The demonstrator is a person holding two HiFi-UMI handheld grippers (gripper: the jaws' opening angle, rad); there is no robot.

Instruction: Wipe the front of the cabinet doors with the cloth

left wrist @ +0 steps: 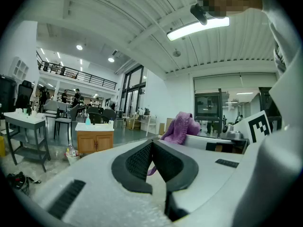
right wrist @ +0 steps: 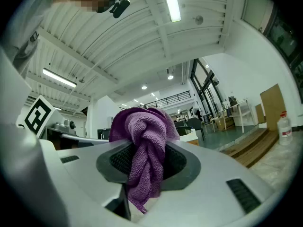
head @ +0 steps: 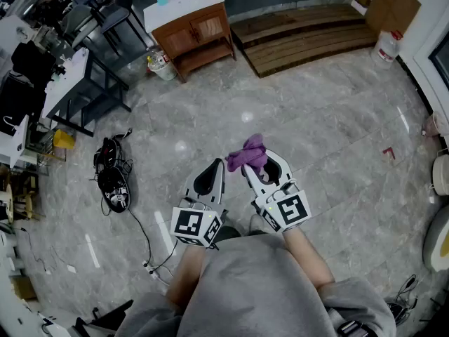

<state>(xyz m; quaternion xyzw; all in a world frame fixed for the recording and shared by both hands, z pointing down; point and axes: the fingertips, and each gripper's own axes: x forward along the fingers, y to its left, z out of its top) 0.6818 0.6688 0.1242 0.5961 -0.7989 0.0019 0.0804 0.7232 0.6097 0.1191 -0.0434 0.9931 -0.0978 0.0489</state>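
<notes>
purple cloth point(right wrist: 142, 150) clamped in right tool point(right wrist: 144, 162) (bunched)

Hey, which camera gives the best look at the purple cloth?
The right gripper view: the purple cloth fills the centre, pinched in the right gripper. The head view shows it as a small bunch from above; the left gripper view shows one side of it, farther off.
</notes>
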